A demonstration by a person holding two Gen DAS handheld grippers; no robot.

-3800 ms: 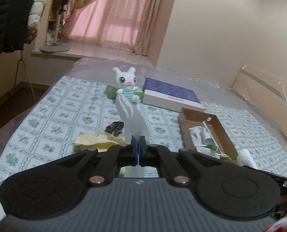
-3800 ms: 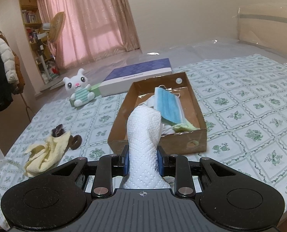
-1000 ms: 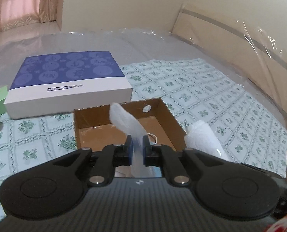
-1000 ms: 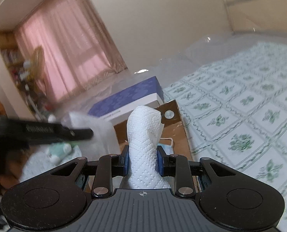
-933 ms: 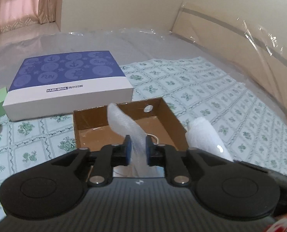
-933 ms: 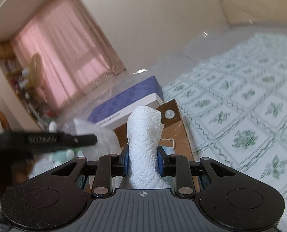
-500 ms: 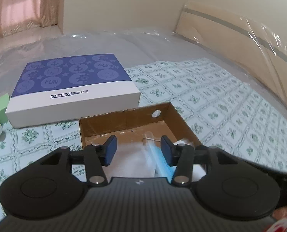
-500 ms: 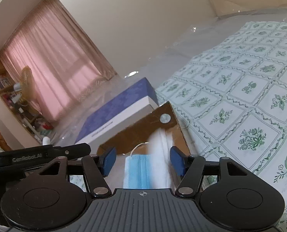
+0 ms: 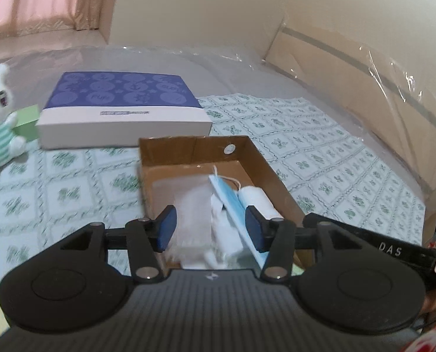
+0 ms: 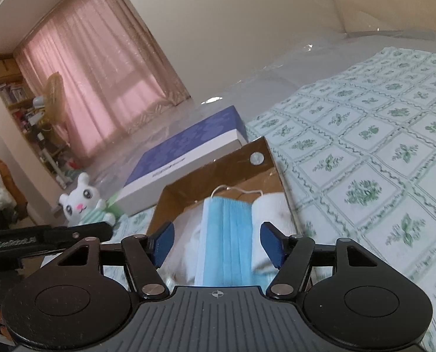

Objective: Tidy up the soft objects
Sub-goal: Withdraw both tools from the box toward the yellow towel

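Soft things, blue mask (image 10: 228,228) and white roll (image 9: 257,201), lie in the cardboard box (image 9: 259,158) at twelve o'clock from both my tools, left tool (image 9: 209,230) and right tool (image 10: 218,245), their jaws just opened, gripping nothing.

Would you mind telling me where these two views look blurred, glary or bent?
Left wrist view: the bedspread at left is smeared, the headboard's plastic wrap shows glare, and straight edges bow. Right wrist view: the pink curtain glows backlit, the bedspread at right is smeared, and the cardboard box stays fairly sharp.
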